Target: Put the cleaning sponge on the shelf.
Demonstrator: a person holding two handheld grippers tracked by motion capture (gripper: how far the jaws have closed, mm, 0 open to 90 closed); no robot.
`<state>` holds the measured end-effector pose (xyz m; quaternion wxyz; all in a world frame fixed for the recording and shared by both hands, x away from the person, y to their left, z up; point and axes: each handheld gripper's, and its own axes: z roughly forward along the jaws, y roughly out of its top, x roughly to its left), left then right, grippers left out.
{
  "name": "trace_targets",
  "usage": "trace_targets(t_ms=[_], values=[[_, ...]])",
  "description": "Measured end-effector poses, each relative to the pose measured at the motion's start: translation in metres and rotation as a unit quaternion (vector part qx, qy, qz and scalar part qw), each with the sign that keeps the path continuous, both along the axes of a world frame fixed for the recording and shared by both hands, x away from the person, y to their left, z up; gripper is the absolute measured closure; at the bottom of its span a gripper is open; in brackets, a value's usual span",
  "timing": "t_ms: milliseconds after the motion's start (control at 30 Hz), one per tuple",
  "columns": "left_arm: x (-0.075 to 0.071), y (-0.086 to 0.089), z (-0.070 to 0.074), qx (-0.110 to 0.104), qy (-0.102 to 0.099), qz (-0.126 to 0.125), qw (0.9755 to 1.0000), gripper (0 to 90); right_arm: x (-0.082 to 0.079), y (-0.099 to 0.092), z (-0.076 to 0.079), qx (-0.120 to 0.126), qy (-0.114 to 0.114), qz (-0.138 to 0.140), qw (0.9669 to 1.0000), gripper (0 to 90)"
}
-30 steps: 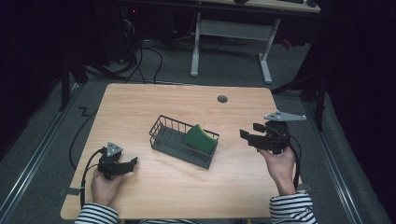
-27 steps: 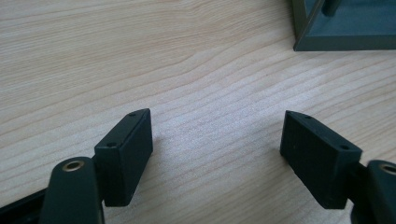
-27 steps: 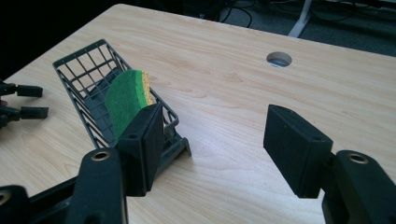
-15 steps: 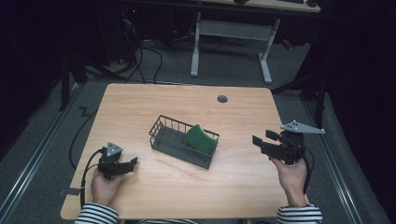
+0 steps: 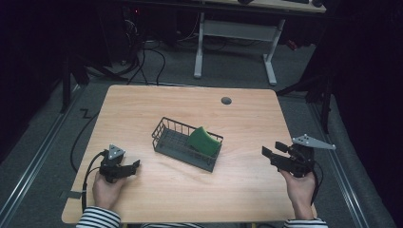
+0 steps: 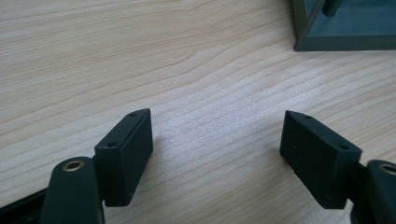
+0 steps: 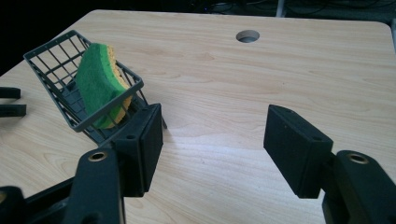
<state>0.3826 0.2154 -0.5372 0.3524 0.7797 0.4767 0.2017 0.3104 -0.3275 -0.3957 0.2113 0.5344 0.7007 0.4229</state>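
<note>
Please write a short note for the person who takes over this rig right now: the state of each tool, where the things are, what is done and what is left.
Left tool: open, empty, resting low on the near left part of the table.
Right tool: open, empty, at the near right side, jaws pointing toward the basket.
Basket: a wire one at the table's middle.
Sponge: green and yellow, inside the basket's right end, leaning on the rim with one edge above it.
Done: the sponge is in the basket and neither tool touches it.
Left: probably nothing, or perhaps push the sponge down flat.
</note>
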Motion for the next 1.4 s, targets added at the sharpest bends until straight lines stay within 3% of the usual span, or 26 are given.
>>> trace_targets(t_ms=[700, 1400], values=[[0.0, 0.0, 0.0, 0.001, 0.0, 0.0, 1.0, 26.0, -0.006, -0.004, -0.05, 0.024, 0.028, -0.019, 0.9992, 37.5], [0.0, 0.0, 0.0, 0.001, 0.0, 0.0, 1.0, 26.1, 0.005, 0.002, -0.09, 0.024, 0.059, -0.029, 0.9976, 38.1]])
